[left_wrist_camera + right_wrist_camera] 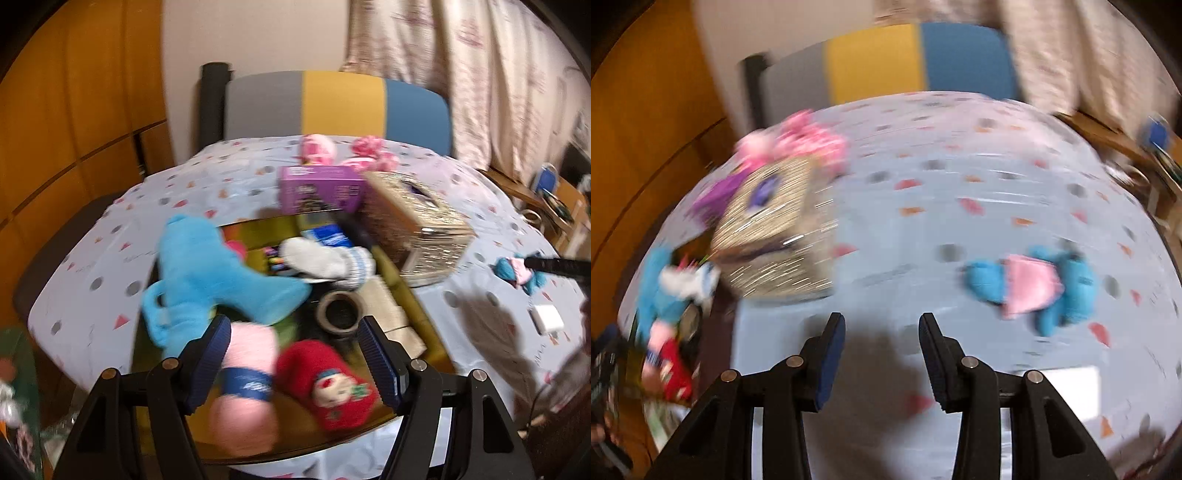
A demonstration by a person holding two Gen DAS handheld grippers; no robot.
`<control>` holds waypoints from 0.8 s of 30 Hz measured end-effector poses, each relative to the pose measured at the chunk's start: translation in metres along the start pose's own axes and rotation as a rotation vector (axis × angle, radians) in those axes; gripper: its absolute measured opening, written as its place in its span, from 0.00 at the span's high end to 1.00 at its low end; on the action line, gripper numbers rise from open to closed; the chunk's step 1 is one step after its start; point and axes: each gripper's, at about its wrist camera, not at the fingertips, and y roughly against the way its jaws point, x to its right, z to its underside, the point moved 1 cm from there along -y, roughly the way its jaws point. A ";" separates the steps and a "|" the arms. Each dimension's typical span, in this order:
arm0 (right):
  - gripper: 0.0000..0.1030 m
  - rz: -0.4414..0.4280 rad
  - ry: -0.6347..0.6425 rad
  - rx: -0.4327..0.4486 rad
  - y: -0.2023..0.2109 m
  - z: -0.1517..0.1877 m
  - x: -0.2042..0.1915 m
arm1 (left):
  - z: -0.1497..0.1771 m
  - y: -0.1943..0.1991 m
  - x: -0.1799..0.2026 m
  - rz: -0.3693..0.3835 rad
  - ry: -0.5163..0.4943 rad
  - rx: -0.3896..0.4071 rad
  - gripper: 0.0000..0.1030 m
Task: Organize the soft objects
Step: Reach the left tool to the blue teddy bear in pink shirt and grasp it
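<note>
In the left wrist view my left gripper (293,332) is open above a shallow gold box (406,295) of soft things: a pink roll with a blue band (247,373), a red Santa sock (332,384), a blue plush cloth (207,277) and a white glove (328,260). In the right wrist view my right gripper (882,325) is open and empty over the tablecloth. A small blue and pink plush toy (1034,284) lies ahead to its right; it also shows in the left wrist view (519,271). The right wrist view is blurred.
A glittery gold tissue box (413,229) and a purple box (321,188) stand behind the gold box, with pink plush items (332,149) further back. A tape roll (340,310) lies in the box. A white charger (546,319) lies at right. A striped chair (340,103) stands beyond the table.
</note>
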 end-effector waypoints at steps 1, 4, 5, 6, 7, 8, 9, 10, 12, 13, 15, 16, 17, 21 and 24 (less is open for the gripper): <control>0.60 0.024 -0.035 0.011 0.002 -0.002 0.013 | -0.002 0.000 0.006 0.013 -0.016 0.001 0.30; 0.60 0.095 -0.168 0.061 0.006 -0.008 0.057 | -0.007 -0.001 0.031 0.069 -0.079 0.002 0.30; 0.60 0.124 -0.235 0.089 0.010 -0.008 0.077 | -0.009 -0.001 0.041 0.092 -0.107 0.005 0.30; 0.60 0.142 -0.280 0.111 0.012 -0.008 0.090 | -0.011 -0.001 0.051 0.109 -0.132 0.006 0.30; 0.60 0.162 -0.335 0.134 0.015 -0.007 0.103 | -0.013 -0.001 0.063 0.135 -0.164 0.005 0.30; 0.60 0.189 -0.417 0.167 0.021 -0.004 0.123 | -0.014 -0.002 0.071 0.151 -0.182 0.003 0.30; 0.60 0.207 -0.475 0.188 0.025 -0.001 0.136 | -0.017 -0.003 0.080 0.170 -0.201 0.001 0.30; 0.60 0.220 -0.532 0.208 0.030 0.003 0.148 | -0.019 -0.004 0.090 0.190 -0.222 0.001 0.30; 0.60 0.216 -0.659 0.234 0.035 0.013 0.173 | -0.023 -0.006 0.110 0.229 -0.259 0.001 0.30; 0.60 0.208 -0.704 0.235 0.036 0.017 0.181 | -0.026 -0.007 0.120 0.252 -0.271 -0.002 0.30; 0.60 0.176 -0.790 0.234 0.035 0.022 0.195 | -0.031 -0.014 0.142 0.291 -0.292 -0.018 0.30; 0.60 0.167 -0.804 0.240 0.035 0.024 0.197 | -0.033 -0.017 0.152 0.311 -0.304 -0.025 0.30; 0.60 0.163 -0.808 0.244 0.036 0.024 0.198 | -0.035 -0.022 0.166 0.332 -0.319 -0.031 0.30; 0.60 0.129 -0.809 0.238 0.034 0.024 0.197 | -0.039 -0.034 0.206 0.359 -0.389 -0.032 0.22; 0.60 0.106 -0.809 0.238 0.034 0.025 0.195 | -0.042 -0.048 0.241 0.396 -0.452 -0.039 0.22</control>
